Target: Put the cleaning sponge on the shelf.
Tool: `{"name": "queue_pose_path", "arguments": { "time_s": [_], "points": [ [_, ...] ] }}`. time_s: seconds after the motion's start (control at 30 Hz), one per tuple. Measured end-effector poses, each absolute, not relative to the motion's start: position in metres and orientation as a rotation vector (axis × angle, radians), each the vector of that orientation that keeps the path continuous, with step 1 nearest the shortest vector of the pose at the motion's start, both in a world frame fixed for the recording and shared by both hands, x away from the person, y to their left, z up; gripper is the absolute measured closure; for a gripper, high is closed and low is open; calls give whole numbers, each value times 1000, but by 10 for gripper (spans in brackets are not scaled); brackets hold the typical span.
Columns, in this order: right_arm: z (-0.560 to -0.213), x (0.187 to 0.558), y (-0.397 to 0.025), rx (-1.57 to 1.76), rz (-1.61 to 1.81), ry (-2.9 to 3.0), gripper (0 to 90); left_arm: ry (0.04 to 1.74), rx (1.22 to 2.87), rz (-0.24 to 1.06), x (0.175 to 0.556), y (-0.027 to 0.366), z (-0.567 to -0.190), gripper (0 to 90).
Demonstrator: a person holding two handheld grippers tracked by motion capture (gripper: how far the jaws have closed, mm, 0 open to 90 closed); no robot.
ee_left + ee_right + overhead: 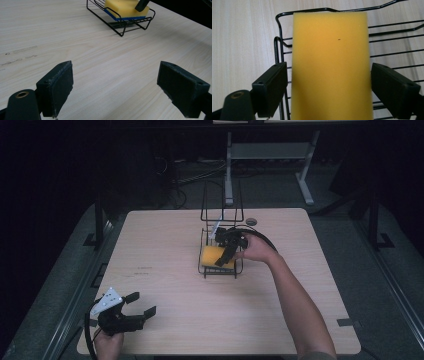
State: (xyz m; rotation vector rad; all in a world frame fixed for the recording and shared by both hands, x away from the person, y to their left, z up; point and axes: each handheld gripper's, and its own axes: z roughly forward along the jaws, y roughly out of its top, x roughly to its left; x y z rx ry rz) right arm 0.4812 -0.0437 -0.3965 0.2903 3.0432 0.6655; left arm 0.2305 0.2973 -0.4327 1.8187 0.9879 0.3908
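The yellow sponge [331,67] lies in the wire rack [280,42]; the right tool [329,88] straddles it, jaws wide, not clearly gripping. Judged best: centre on the sponge, close squarely, lift clear of the rack's rim; left tool [120,86] gapes empty over the surface [100,57], well short of the rack.

No text, label, brand, number or sign can be read in any of the views; faint dark marks are seen on the wooden table [150,250] to the left of the wire rack [220,265] in the high view — too small and blurred to be made out as writing; the same smudged marks are seen at the left edge of the left gripper view, likewise illegible; a small dark speck is seen on the yellow sponge [331,65] in the right gripper view — no character can be told from it.
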Motion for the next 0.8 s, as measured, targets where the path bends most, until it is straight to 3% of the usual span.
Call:
{"name": "queue_pose_path", "arguments": {
  "time_s": [0.8],
  "points": [
    [-383,471,-46,251,679,3018,151,983,1814,377,231,296,-433,128]
  ]
}}
